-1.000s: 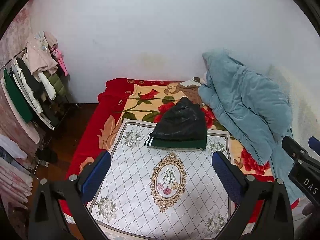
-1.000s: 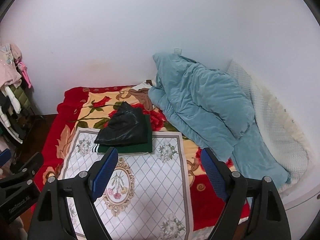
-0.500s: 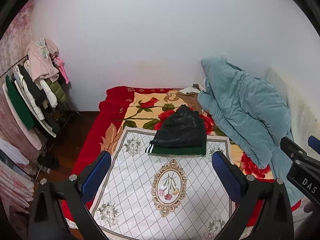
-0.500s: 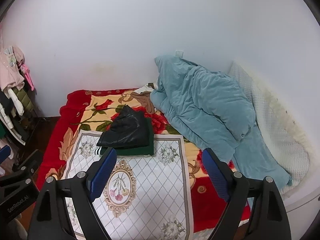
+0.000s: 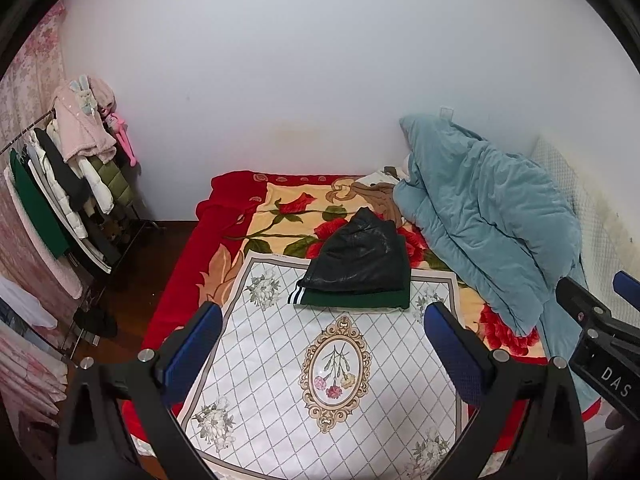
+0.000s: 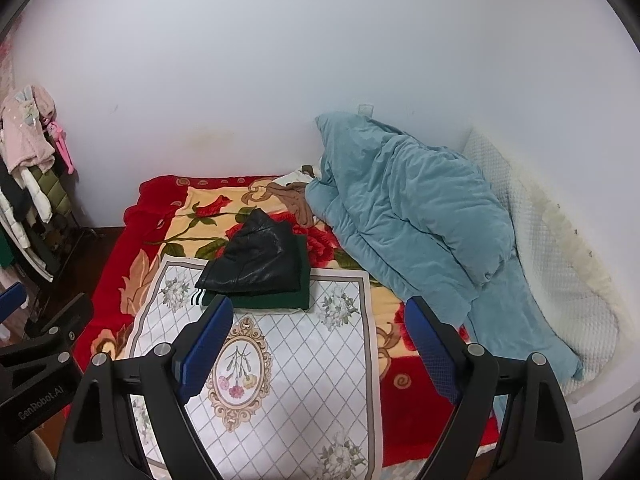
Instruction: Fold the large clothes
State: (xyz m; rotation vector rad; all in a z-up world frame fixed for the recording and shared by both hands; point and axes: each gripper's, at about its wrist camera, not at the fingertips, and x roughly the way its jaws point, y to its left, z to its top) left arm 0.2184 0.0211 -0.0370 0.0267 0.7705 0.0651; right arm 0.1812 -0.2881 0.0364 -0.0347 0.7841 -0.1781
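- The black jacket (image 5: 362,254) lies folded on top of a folded green garment (image 5: 356,300), at the far edge of the white quilted mat (image 5: 280,360) spread over the red floral blanket (image 5: 176,304) on the bed.
- Its shiny, leather-like surface will probably slide under your pads and feel heavier than plain cloth; it looks soft, not stiff.
- The green piece looks thick and limp, so expect it to sag when lifted.
- Take each by a folded edge or corner nearest you, pinching all layers together.
- Your left gripper (image 5: 322,350) hangs above the mat, tilted down towards the stack, fingers wide and holding nothing.
- Your right gripper (image 6: 318,346) hangs beside it in the same downward tilt, fingers wide, empty too.
- Both stand well short of the clothes.
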